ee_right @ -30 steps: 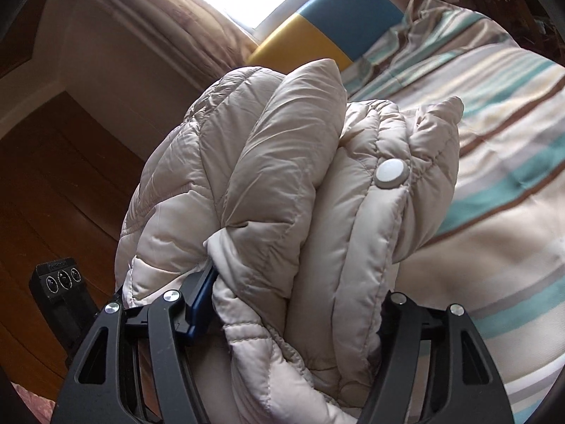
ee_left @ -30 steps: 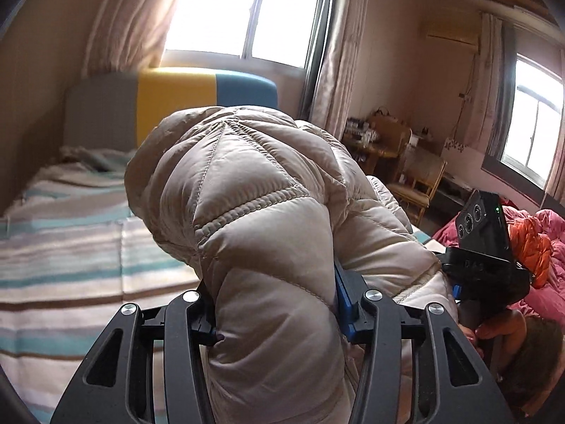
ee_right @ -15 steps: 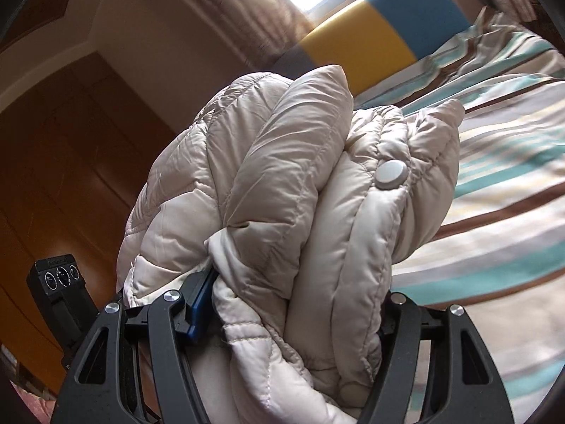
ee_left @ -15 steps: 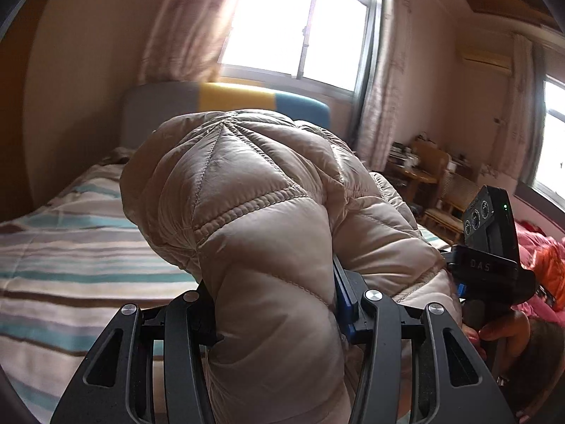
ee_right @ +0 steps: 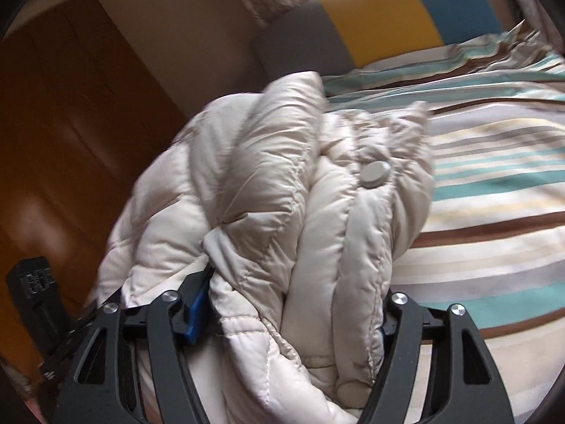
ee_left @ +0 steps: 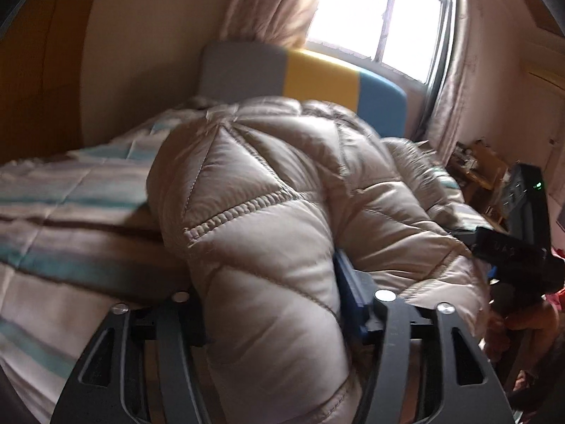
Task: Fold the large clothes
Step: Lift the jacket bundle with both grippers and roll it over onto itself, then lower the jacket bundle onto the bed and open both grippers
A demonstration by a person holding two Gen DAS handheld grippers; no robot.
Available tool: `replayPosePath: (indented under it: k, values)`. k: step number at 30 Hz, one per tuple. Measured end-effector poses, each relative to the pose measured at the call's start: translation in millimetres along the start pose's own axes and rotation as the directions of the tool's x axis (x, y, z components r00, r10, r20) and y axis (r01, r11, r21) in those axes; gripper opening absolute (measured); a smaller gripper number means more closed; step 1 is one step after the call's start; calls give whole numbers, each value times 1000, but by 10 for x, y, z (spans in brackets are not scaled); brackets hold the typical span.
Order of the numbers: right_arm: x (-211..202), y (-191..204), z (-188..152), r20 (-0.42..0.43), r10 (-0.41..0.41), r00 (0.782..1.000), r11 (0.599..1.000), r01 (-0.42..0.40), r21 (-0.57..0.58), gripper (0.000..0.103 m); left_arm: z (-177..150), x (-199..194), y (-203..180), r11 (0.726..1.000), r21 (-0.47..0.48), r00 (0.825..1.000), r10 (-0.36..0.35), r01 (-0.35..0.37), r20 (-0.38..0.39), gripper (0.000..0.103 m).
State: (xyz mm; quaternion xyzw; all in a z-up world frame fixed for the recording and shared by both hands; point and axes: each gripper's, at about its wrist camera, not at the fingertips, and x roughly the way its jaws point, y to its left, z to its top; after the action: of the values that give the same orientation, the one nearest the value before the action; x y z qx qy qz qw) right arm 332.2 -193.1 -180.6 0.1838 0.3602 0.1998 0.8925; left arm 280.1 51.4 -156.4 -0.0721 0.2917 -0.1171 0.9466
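Beige quilting over teal and brown stripes

Centre frame, the puffy beige quilted down jacket (ee_left: 268, 219) shows diamond stitching in the left wrist view, paler cream in the right wrist view (ee_right: 282, 212) with a round grey snap button (ee_right: 375, 174). Behind it, the striped bedspread (ee_right: 494, 183) runs teal, brown, cream and grey. At the top, the padded headboard (ee_right: 381, 24) goes grey, yellow, blue. Upper left, orange-brown wooden panelling (ee_right: 70, 123). Black gripper fingers (ee_left: 395, 346) carry blue pads.
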Motion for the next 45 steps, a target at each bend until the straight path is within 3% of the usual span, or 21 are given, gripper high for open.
replayPosePath:
  k: [4,9,14,16,19,24,27,32,37,40,45]
  values:
    - [-43,-229,-195,-5,-121,993,991,121,61,79,-138,-17,-77,999,35,999,30,-29,-21,80]
    - [-13,-342,-327,-12,-217,976,972,217,88,82,-183,86,-209,991,112,994,85,-77,-70,86]
    - [8,-259,-222,-28,-281,959,958,282,46,87,-103,123,-135,996,28,987,93,-90,-132,90]
    - [-190,-254,-276,-23,-299,954,953,300,53,89,-61,53,-156,994,-12,982,109,-112,-152,94]
    - [-420,-157,-213,13,-309,951,950,309,40,89,-2,-84,-153,988,-58,978,133,-144,-163,98]
    - [-769,218,118,192,-277,941,953,294,-67,89,319,-333,-89,976,-105,980,184,-192,-80,100]
    - [-584,480,397,176,-272,946,943,298,-146,82,636,-231,7,960,-164,973,219,-227,-68,100]
    - [10,606,696,72,-259,963,940,269,-212,54,993,271,30,939,-187,955,269,-288,-124,100]
    - [458,244,694,-9,-323,946,931,316,-184,52,944,680,-40,950,-121,952,269,-287,-145,100]
    - [572,41,555,0,-326,946,929,320,-184,53,834,846,-12,955,-157,957,224,-253,-183,100]
    - [644,-142,431,47,-310,950,940,313,-137,53,698,972,-112,943,-107,943,300,-316,-142,100]
